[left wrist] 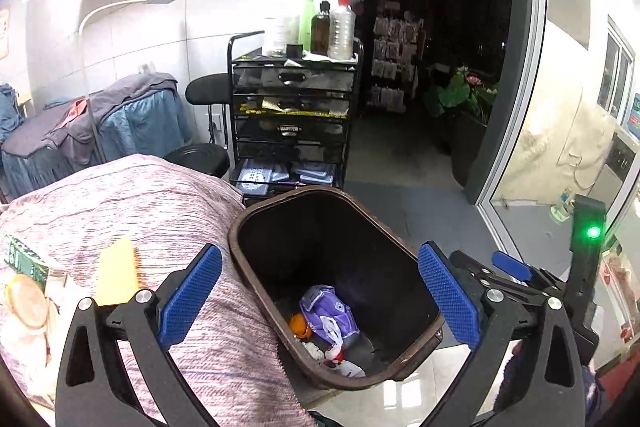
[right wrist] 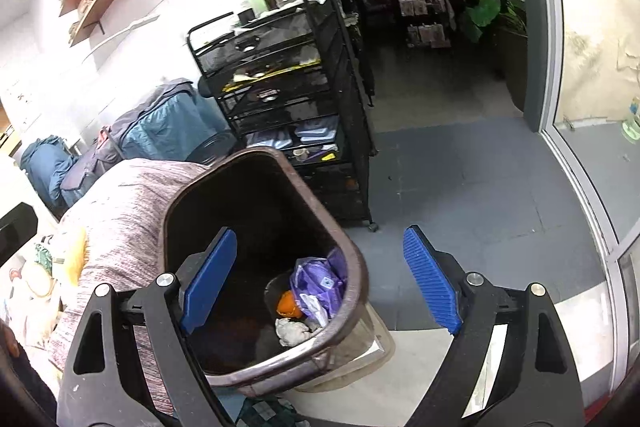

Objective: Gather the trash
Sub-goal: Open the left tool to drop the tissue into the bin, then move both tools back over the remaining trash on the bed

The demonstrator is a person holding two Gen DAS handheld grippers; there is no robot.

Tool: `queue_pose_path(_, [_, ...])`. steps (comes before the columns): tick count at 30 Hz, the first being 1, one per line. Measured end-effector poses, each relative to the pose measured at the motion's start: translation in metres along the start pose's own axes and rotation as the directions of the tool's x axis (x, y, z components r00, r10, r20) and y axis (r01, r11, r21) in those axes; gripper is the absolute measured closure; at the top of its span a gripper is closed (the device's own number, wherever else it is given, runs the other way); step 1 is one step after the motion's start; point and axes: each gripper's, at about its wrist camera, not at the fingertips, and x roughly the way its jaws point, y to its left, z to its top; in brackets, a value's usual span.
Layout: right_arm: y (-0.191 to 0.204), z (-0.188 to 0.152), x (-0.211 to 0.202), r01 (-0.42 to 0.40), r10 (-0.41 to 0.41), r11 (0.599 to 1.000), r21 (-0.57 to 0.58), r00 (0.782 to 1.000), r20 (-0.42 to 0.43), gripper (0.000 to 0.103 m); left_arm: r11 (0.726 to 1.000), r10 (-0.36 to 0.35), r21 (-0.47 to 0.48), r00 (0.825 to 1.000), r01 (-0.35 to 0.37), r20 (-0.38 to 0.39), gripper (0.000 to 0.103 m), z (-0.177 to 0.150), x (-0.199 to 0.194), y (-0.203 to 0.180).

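Note:
A brown trash bin (left wrist: 304, 190) stands on the floor against the bed's corner. At its bottom lie a purple wrapper (left wrist: 324, 311), an orange scrap (left wrist: 299, 325) and crumpled white paper (left wrist: 316, 351). My left gripper (left wrist: 320, 293) hangs open above the bin's mouth with nothing between its blue pads. One blue finger (left wrist: 510, 265) of the other gripper shows at the right. In the right wrist view the bin (right wrist: 280, 357) sits low left, with the purple wrapper (right wrist: 316, 279) inside. My right gripper (right wrist: 320, 281) is open and empty, straddling the bin's right rim.
A bed with a pink striped cover (left wrist: 160, 227) carries a yellow item (left wrist: 118, 275), a green packet (left wrist: 24, 261) and a round disc (left wrist: 26, 301). A black mesh drawer cart (left wrist: 292, 115) with bottles (left wrist: 340, 27) stands behind the bin. A glass door frame (left wrist: 516, 107) is on the right.

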Motion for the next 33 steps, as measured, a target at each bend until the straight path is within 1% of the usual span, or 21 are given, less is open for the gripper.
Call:
queue_pose_path(4, [0.016,0.0,-0.005,-0.036,0.037,0.999,-0.041,0.999,0.008,0.018,1.0,0.009,-0.011,1.0,-0.009,0.008,0.006,-0.004,-0.012,0.008])
queue_pose_path(6, [0.027,0.0,-0.008,-0.056,0.057,0.996,-0.068,0.998,0.016,0.018,0.999,0.029,-0.013,0.999,-0.029,0.017,0.006,-0.007,-0.02,0.014])
queue_pose_path(9, [0.047,0.001,-0.01,-0.102,0.104,0.987,-0.121,0.995,0.005,0.018,0.998,0.065,-0.009,0.997,-0.065,0.034,0.006,-0.011,-0.031,0.021])
queue_pose_path(14, [0.084,-0.001,-0.013,-0.165,0.168,0.967,-0.192,0.986,-0.002,0.018,0.994,0.104,-0.026,0.994,-0.103,0.042,0.006,-0.02,-0.049,0.039])
queue_pose_path(19, [0.126,-0.006,-0.015,-0.251,0.25,0.937,-0.244,0.968,-0.033,0.018,0.987,0.152,-0.066,0.987,-0.149,0.044,0.006,-0.032,-0.067,0.062])
queue_pose_path(24, [0.165,-0.015,-0.016,-0.325,0.316,0.899,-0.293,0.946,-0.077,0.018,0.968,0.239,-0.09,0.97,-0.235,0.039,0.006,-0.052,-0.086,0.086])
queue_pose_path(29, [0.205,-0.027,-0.021,-0.405,0.384,0.848,-0.341,0.914,-0.132,0.018,0.945,0.292,-0.156,0.956,-0.288,0.002,0.006,-0.071,-0.102,0.121])
queue_pose_path(33, [0.24,-0.037,-0.025,-0.463,0.428,0.793,-0.397,0.886,-0.18,0.018,0.916,0.327,-0.229,0.944,-0.33,-0.048,0.006,-0.092,-0.114,0.155])
